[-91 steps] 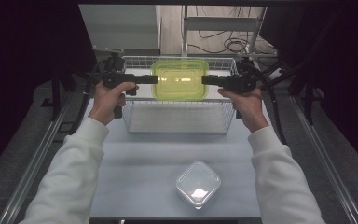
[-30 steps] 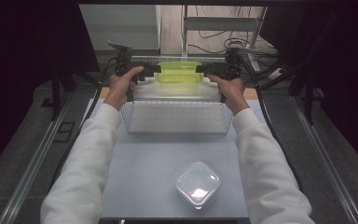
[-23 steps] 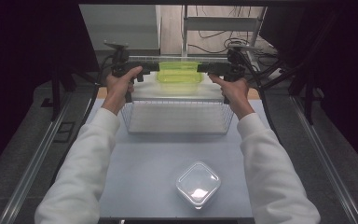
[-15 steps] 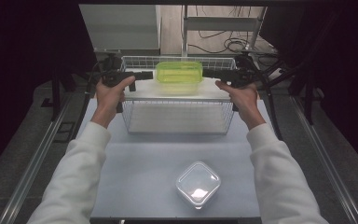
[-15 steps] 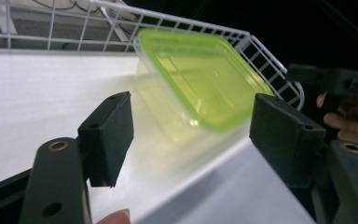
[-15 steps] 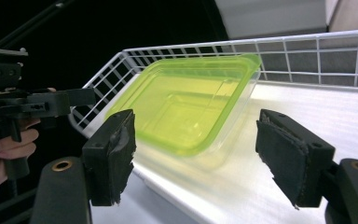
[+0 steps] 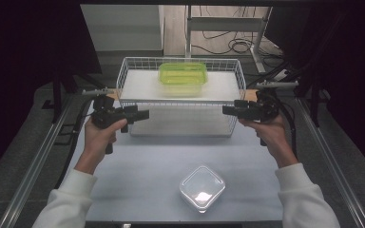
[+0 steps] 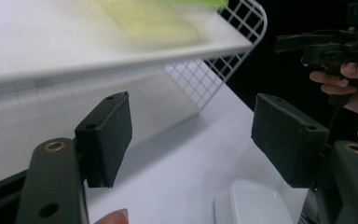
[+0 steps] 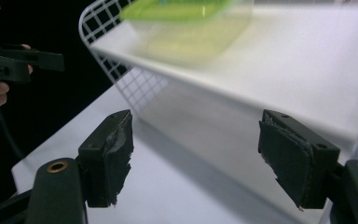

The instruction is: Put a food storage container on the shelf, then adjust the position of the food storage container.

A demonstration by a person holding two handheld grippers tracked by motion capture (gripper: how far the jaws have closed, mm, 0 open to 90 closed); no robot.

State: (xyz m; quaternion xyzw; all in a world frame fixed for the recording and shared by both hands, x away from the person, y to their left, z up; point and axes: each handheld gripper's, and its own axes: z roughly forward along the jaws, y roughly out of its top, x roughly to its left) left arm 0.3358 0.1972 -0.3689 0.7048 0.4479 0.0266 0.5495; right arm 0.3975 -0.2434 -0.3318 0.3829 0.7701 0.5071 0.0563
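Your left gripper [image 7: 140, 114] sits just outside the left end of the wire basket [image 7: 126, 78], near its front corner, and your right gripper [image 7: 229, 110] sits just outside the right end; both point inward toward the basket. The jaws of each stand wide apart with nothing between them, and they have just been opening. In the left gripper view the black pads [image 8: 108, 135] frame bare bench [image 8: 200, 154] and the basket's mesh [image 8: 214, 70]; in the right gripper view the worn pads [image 9: 112, 154] frame the basket's white floor panel.

The green container [image 7: 183, 77] rests inside the basket, toward its rear wall and about midway between its two ends, apart from both grippers. It is upright, with its lid on. It shows blurred in both gripper views.

A clear lidded container [image 7: 202, 187] sits on the bench [image 7: 147, 180] well in front of the basket, slightly right of its middle.
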